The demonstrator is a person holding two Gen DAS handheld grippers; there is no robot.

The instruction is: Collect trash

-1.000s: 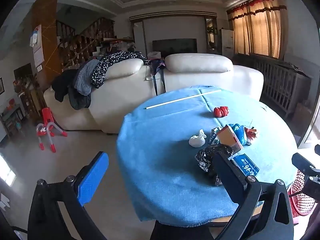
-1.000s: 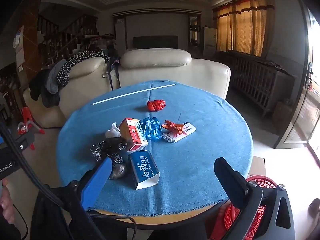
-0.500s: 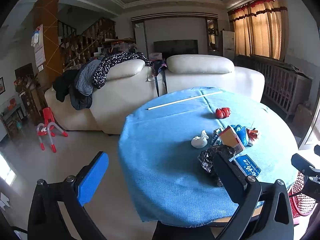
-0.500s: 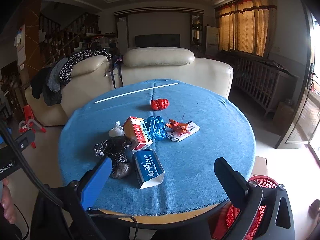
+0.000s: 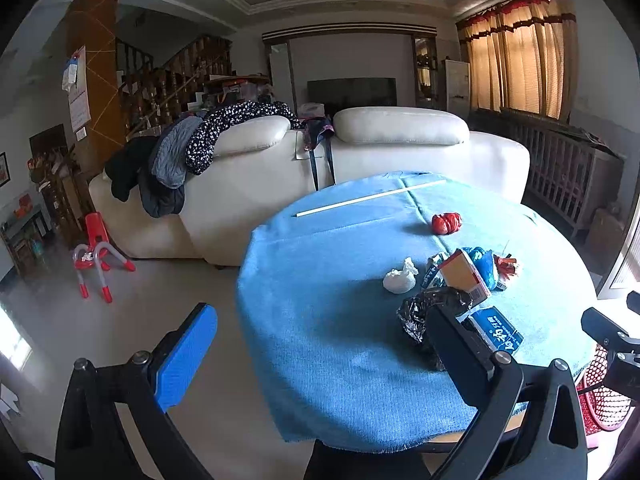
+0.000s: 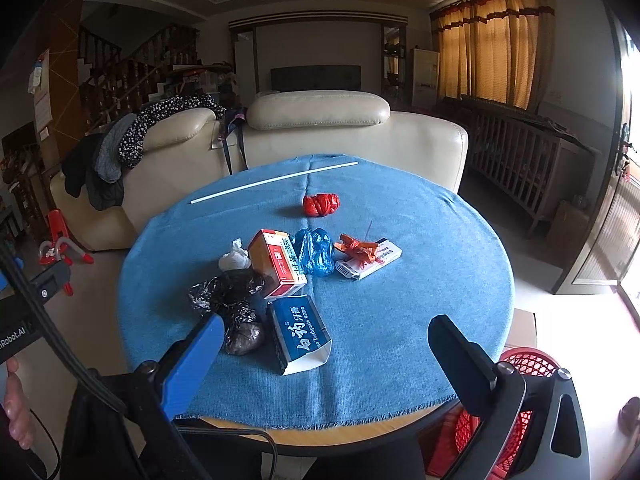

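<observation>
Two grippers, left (image 5: 316, 354) and right (image 6: 326, 354), gaped empty short of toothpaste box (image 6: 300, 330); red basket (image 6: 524, 364) waited below for drops.

Round table (image 6: 360, 434) — blue cloth (image 6: 420, 300) on it, littered with trash (image 6: 298, 260).

Matt woven tablecloth (image 6: 420, 300); glossy crinkled black bag (image 6: 232, 296)

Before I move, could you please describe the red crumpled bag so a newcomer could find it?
On the round table with the blue cloth, look past the trash pile toward the sofa. The red bag lies alone between the pile and the long white stick, the only all-red ball.
</observation>
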